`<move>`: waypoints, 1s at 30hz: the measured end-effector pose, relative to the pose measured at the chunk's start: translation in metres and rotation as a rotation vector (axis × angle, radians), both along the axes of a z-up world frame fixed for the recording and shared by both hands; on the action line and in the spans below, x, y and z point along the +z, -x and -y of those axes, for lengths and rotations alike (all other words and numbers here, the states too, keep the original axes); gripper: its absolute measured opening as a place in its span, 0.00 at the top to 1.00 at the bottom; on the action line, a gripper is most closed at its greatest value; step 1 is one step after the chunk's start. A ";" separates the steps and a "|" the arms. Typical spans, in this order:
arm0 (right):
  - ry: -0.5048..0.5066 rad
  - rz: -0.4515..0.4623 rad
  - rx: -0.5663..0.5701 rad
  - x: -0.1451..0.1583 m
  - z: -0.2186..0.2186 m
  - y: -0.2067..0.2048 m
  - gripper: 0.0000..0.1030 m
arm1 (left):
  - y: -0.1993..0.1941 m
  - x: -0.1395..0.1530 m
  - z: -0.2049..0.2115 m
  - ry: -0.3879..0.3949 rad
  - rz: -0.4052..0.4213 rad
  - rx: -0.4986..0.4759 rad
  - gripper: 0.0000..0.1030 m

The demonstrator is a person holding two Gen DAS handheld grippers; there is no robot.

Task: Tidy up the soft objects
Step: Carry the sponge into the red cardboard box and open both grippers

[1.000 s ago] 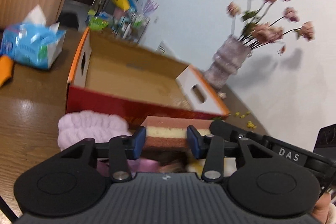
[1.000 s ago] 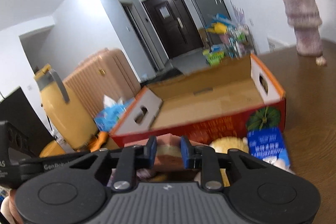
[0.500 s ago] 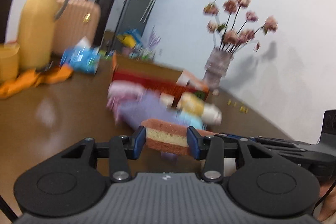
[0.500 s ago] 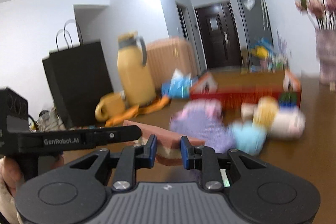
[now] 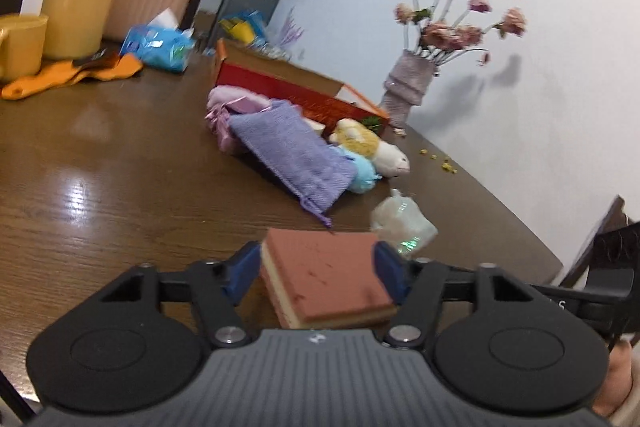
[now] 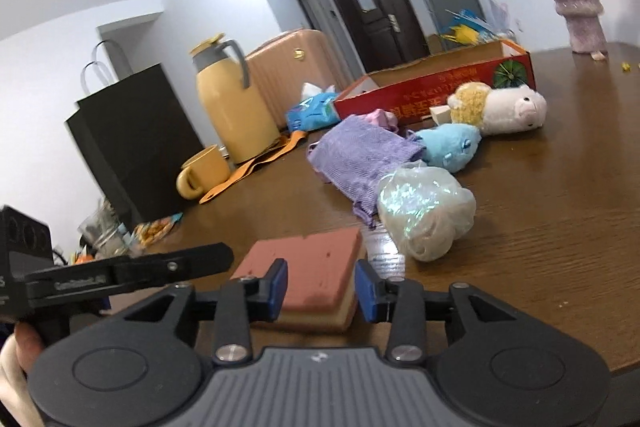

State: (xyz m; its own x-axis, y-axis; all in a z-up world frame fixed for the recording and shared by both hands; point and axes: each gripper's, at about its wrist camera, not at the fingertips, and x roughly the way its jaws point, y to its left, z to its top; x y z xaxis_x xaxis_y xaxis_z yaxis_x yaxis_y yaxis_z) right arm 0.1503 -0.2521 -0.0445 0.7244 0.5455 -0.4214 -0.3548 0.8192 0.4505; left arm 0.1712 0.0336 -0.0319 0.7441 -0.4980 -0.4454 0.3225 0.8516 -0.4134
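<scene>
A pink and yellow layered sponge (image 5: 324, 275) (image 6: 316, 259) lies flat on the brown table at the near edge. My left gripper (image 5: 317, 269) straddles it, jaws opening, with the blue pads beside its two sides and not squeezing. From the other side my right gripper (image 6: 321, 289) is also opening around the sponge's end, its pads loose. Farther off lie a purple cloth pouch (image 5: 292, 155) (image 6: 360, 155), a blue plush (image 6: 448, 145), a yellow-white plush (image 6: 500, 107) and a clear bag of stuffing (image 6: 428, 215). Behind them stands the red cardboard box (image 5: 300, 91) (image 6: 432, 91).
A flower vase (image 5: 408, 83) stands at the wall beyond the box. A yellow jug (image 6: 232, 107), a mug (image 6: 200, 171), an orange cloth (image 5: 72, 75), a tissue pack (image 5: 160, 45) and a black paper bag (image 6: 132, 139) crowd the left side.
Both grippers pulled back from the box with the sponge pinched between them and came down. The sponge now rests on the table, and both pairs of jaws stand wider.
</scene>
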 end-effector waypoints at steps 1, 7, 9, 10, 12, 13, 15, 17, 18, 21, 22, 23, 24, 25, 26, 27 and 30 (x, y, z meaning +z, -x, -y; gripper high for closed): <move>-0.009 -0.014 -0.009 -0.001 -0.001 -0.005 0.64 | -0.005 -0.001 0.000 0.014 -0.016 0.000 0.47; -0.060 -0.079 -0.019 -0.010 -0.004 -0.028 0.65 | -0.024 -0.010 -0.005 0.075 -0.120 -0.009 0.57; -0.069 -0.101 -0.011 -0.013 -0.004 -0.034 0.65 | -0.031 -0.016 -0.008 0.099 -0.165 -0.011 0.66; -0.071 -0.115 -0.012 -0.015 -0.004 -0.037 0.67 | -0.034 -0.018 -0.009 0.107 -0.177 -0.011 0.70; -0.095 -0.140 -0.014 -0.019 -0.002 -0.043 0.68 | -0.035 -0.019 -0.011 0.113 -0.171 -0.010 0.72; -0.100 -0.142 -0.015 -0.019 -0.001 -0.043 0.69 | -0.035 -0.018 -0.011 0.112 -0.165 -0.011 0.73; -0.084 -0.126 -0.010 -0.012 -0.003 -0.043 0.70 | -0.034 -0.008 -0.011 0.118 -0.134 -0.008 0.73; -0.079 -0.070 -0.010 0.006 -0.005 -0.044 0.70 | -0.041 0.014 -0.011 0.128 -0.060 -0.012 0.73; -0.072 -0.026 -0.010 0.020 -0.005 -0.048 0.70 | -0.050 0.026 -0.011 0.141 -0.029 -0.019 0.73; -0.053 0.084 -0.014 0.065 0.000 -0.087 0.70 | -0.098 0.072 -0.004 0.165 0.069 -0.038 0.73; -0.048 0.099 -0.015 0.078 0.002 -0.106 0.70 | -0.121 0.088 0.001 0.163 0.091 -0.040 0.73; -0.046 0.112 -0.019 0.093 0.005 -0.131 0.70 | -0.148 0.102 0.008 0.146 0.112 -0.039 0.73; -0.032 0.131 -0.020 0.107 0.006 -0.158 0.70 | -0.176 0.114 0.013 0.120 0.127 -0.042 0.73; -0.020 0.146 -0.029 0.120 0.008 -0.186 0.70 | -0.214 0.125 0.019 0.102 0.119 -0.041 0.73; -0.006 0.148 -0.040 0.134 0.008 -0.221 0.71 | -0.243 0.132 0.024 0.092 0.108 -0.035 0.74; 0.024 0.141 -0.037 0.144 0.006 -0.252 0.71 | -0.278 0.136 0.029 0.086 0.090 -0.026 0.74; 0.056 0.073 -0.049 0.153 0.005 -0.351 0.72 | -0.375 0.129 0.038 0.086 -0.015 0.008 0.74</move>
State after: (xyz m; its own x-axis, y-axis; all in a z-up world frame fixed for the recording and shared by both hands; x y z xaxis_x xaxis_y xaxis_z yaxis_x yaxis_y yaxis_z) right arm 0.5010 -0.2566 0.1081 0.7794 0.4862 -0.3953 -0.3442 0.8593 0.3783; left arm 0.5458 -0.0040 0.0969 0.7420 -0.5287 -0.4122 0.3088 0.8153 -0.4899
